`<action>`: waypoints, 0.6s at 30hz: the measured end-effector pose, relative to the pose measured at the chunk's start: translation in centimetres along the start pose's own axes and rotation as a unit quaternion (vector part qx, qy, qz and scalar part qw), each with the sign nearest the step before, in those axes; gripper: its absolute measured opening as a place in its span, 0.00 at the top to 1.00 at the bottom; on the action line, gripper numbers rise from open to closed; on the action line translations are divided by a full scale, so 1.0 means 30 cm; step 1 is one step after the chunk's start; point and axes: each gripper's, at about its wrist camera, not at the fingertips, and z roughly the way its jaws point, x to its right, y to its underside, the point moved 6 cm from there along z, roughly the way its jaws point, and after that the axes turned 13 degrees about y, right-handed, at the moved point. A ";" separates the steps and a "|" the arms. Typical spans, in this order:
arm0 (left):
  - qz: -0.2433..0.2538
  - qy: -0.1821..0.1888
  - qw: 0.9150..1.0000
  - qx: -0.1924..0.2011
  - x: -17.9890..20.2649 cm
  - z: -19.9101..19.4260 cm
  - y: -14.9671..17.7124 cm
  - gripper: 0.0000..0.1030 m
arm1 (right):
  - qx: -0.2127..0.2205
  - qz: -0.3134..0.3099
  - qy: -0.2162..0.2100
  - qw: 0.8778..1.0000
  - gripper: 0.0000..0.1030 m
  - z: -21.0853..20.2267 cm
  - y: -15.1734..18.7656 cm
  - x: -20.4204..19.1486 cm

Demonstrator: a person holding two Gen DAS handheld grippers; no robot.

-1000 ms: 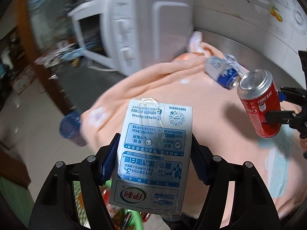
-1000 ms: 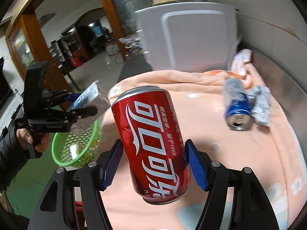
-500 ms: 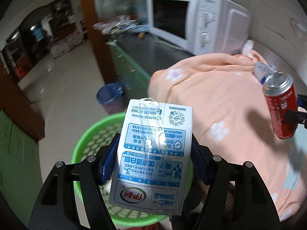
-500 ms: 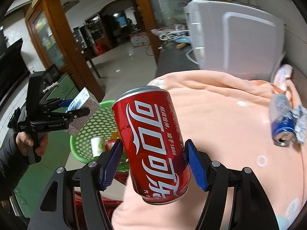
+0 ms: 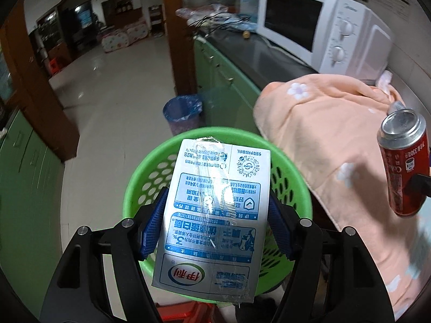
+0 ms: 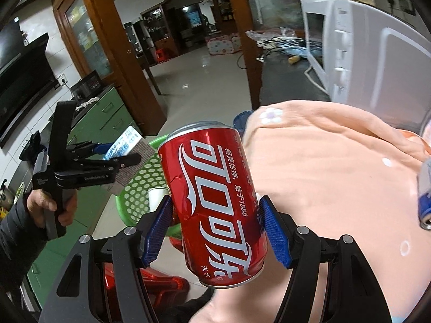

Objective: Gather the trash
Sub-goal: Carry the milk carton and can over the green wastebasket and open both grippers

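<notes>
My left gripper (image 5: 215, 228) is shut on a white and blue milk carton (image 5: 212, 210) and holds it right above the green perforated basket (image 5: 150, 172). My right gripper (image 6: 218, 231) is shut on a red cola can (image 6: 215, 204), held over the edge of the peach cloth (image 6: 336, 188). The can also shows in the left wrist view (image 5: 404, 167), at the right. The basket (image 6: 140, 185) lies left of the can in the right wrist view, with a white cup (image 6: 156, 196) inside. The left gripper (image 6: 113, 153) with the carton (image 6: 126, 145) is above it.
A white microwave (image 5: 317, 27) stands on the dark counter behind the peach cloth (image 5: 336, 140). A blue can (image 6: 425, 196) lies on the cloth at the right. A blue-lined bin (image 5: 183, 113) stands on the floor beyond the basket. A red stool (image 6: 145, 285) sits below the basket.
My left gripper has swung the carton from over the cloth to above the green basket. My right gripper has carried the can left toward the cloth's edge.
</notes>
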 end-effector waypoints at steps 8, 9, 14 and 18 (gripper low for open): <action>-0.036 0.000 0.999 0.000 -0.069 -0.012 0.041 0.24 | -0.003 -0.009 -0.020 1.000 0.38 0.058 -0.048 -0.088; -0.040 -0.003 0.999 0.000 -0.080 -0.017 0.047 0.24 | -0.004 -0.009 -0.022 1.000 0.38 0.065 -0.053 -0.096; -0.055 -0.006 0.998 0.007 -0.116 -0.049 0.057 0.22 | -0.010 -0.009 -0.034 0.999 0.38 0.110 -0.078 -0.146; -0.059 -0.015 0.998 0.014 -0.126 -0.077 0.060 0.20 | -0.018 -0.008 -0.041 0.999 0.39 0.153 -0.093 -0.180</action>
